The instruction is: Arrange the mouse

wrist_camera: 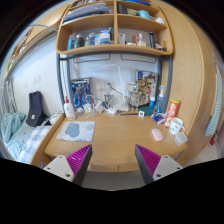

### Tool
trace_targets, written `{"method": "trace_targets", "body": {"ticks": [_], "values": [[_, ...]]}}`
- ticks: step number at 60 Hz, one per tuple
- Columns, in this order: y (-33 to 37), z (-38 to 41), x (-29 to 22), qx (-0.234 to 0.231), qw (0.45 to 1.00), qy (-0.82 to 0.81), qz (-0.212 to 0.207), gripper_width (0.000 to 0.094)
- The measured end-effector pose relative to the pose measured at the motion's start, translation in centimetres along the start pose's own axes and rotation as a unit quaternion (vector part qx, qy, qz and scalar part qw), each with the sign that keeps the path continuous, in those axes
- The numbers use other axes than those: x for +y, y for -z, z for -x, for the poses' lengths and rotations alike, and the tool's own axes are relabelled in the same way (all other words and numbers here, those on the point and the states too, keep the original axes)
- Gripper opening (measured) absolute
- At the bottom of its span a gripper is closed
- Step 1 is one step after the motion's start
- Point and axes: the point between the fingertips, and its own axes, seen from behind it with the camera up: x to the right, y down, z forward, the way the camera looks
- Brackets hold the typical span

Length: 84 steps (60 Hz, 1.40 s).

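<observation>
A wooden desk [118, 132] lies ahead of my gripper [112, 153]. A pale rectangular mouse mat [76, 130] lies on its left part, beyond the left finger. A small white rounded object [176, 126], possibly the mouse, sits at the desk's right end, far beyond the right finger; I cannot make it out for certain. The fingers stand wide apart with the magenta pads [80, 157] showing. Nothing is between them, and they hover above the desk's near edge.
Cluttered shelves [110, 30] hang above the desk. Bottles [68, 106], cables and small items line the back of the desk, and an orange box [172, 108] stands at the right. A black bag [36, 108] and bedding [12, 135] are at the left.
</observation>
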Motion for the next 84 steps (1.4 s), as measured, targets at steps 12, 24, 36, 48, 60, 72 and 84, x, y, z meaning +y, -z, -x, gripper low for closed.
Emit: {"method": "trace_targets", "body": {"ticks": [12, 24, 36, 48, 60, 72, 84], "values": [[-4.3, -6.6, 5.5, 0.031, 0.999, -0.009, 0.040, 0.0864], [-10.1, -17.2, 10.0, 0.081, 0.993, -0.014, 0.087, 0.0861], [-17.2, -25.1, 10.9, 0.097, 0.989, -0.011, 0.110, 0.0849], [-24.5, -28.3, 8.9, 0.077, 0.991, -0.007, 0.112, 0.0846], [-30.1, -29.0, 7.2, 0.049, 0.992, -0.020, 0.111, 0.0810], [-32.3, -28.9, 6.2, 0.042, 0.993, -0.018, 0.110, 0.0458], [-32.5, -28.7, 6.4, 0.045, 0.991, -0.007, 0.126, 0.0324]]}}
